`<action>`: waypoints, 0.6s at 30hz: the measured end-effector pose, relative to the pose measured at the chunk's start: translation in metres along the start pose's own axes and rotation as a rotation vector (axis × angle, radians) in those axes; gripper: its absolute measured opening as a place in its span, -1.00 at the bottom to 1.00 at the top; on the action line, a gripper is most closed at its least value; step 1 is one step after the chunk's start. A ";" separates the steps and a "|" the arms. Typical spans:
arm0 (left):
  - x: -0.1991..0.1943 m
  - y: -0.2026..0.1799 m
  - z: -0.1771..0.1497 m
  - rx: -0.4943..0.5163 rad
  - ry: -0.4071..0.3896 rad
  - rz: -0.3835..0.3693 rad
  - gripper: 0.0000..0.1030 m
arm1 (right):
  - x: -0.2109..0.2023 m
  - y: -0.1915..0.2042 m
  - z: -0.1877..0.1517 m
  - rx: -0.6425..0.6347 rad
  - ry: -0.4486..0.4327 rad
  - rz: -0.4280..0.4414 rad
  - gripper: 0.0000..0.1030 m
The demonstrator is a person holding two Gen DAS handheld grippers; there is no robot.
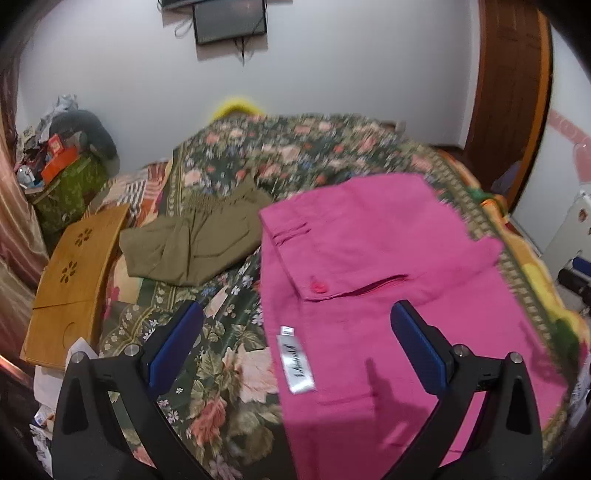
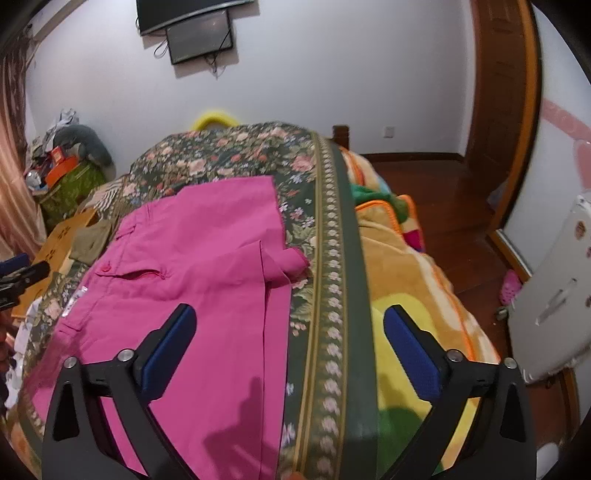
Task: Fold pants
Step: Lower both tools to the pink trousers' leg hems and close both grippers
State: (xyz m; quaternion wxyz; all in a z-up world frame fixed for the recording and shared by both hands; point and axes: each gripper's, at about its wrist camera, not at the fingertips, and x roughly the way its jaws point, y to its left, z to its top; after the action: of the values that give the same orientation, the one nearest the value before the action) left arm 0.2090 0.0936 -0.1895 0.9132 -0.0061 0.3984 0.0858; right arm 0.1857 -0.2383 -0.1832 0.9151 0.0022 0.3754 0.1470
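Left wrist view, item one: we record the pink pants (image 1: 388, 266) lying spread on the floral bedspread (image 1: 229, 354), with a buttoned back pocket facing up and a white label (image 1: 295, 360) at the waist end nearest us. Item two: our left gripper (image 1: 295, 343) hangs above that waist end, jaws spread wide, nothing between the blue pads (image 1: 417, 343); we see no contact with the cloth. Item three: olive-green garment (image 1: 192, 240), crumpled, lying on the bedspread just to the left of the pants. Item four: a tan wooden board (image 1: 74, 280) with flower cut-outs, at the left edge of the bed. Right wrist view, item five: our right gripper (image 2: 288, 345), jaws likewise standing wide apart and empty, held over the right edge of the pants (image 2: 192, 266) where the fabric meets the bedspread's green patterned border (image 2: 340, 295). Item six: one small flap of pink fabric juts out to the right at mid-length. Item seven: a yellow and orange blanket (image 2: 402, 288) beside the border. Item eight: dark screens (image 2: 201, 35) mounted on the white wall.
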 end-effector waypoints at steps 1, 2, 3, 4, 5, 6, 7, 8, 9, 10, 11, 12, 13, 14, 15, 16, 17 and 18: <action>0.009 0.002 0.001 0.002 0.024 -0.015 1.00 | 0.006 -0.001 0.001 -0.004 0.003 0.011 0.86; 0.019 0.005 0.001 0.004 0.057 -0.036 0.99 | 0.013 -0.001 0.004 -0.009 0.010 0.022 0.85; 0.024 0.007 0.001 0.003 0.072 -0.044 0.97 | 0.019 -0.001 0.006 -0.017 0.015 0.032 0.78; 0.032 0.009 0.000 0.002 0.092 -0.052 0.92 | 0.025 -0.002 0.009 -0.027 0.020 0.045 0.72; 0.036 0.009 -0.001 0.006 0.106 -0.054 0.78 | 0.031 -0.001 0.011 -0.039 0.025 0.058 0.70; 0.044 0.009 -0.001 0.013 0.133 -0.062 0.62 | 0.037 0.000 0.013 -0.047 0.030 0.063 0.69; 0.049 0.009 -0.001 0.016 0.149 -0.071 0.56 | 0.042 0.001 0.015 -0.052 0.036 0.066 0.69; 0.055 0.009 -0.002 0.017 0.168 -0.088 0.42 | 0.049 0.002 0.017 -0.063 0.045 0.079 0.67; 0.057 0.009 -0.003 0.014 0.182 -0.103 0.31 | 0.057 0.004 0.020 -0.071 0.056 0.087 0.56; 0.063 0.010 -0.003 0.009 0.201 -0.122 0.25 | 0.063 0.005 0.024 -0.077 0.065 0.091 0.42; 0.068 0.010 -0.003 0.002 0.223 -0.145 0.11 | 0.070 0.006 0.025 -0.085 0.078 0.097 0.37; 0.072 0.009 -0.003 -0.003 0.234 -0.156 -0.01 | 0.077 0.006 0.027 -0.090 0.094 0.105 0.33; 0.078 0.010 -0.003 -0.011 0.253 -0.168 -0.08 | 0.081 0.007 0.028 -0.092 0.103 0.109 0.33; 0.083 0.010 -0.003 -0.022 0.272 -0.186 -0.15 | 0.087 0.007 0.029 -0.095 0.109 0.114 0.32; 0.087 0.011 -0.003 -0.036 0.289 -0.215 -0.16 | 0.092 0.007 0.030 -0.099 0.114 0.119 0.25; 0.091 0.012 -0.003 -0.044 0.302 -0.236 -0.17 | 0.095 0.008 0.030 -0.102 0.120 0.121 0.12; 0.093 0.011 -0.003 -0.047 0.312 -0.252 -0.19 | 0.100 0.008 0.031 -0.104 0.130 0.125 0.05; 0.096 0.011 -0.003 -0.048 0.318 -0.256 -0.22 | 0.103 0.008 0.032 -0.103 0.138 0.133 -0.01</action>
State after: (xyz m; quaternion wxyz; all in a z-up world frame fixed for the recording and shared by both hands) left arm 0.2689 0.1190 -0.2606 0.8417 -0.0919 0.5316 -0.0236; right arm 0.2749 -0.1994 -0.2300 0.8742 -0.0302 0.4286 0.2264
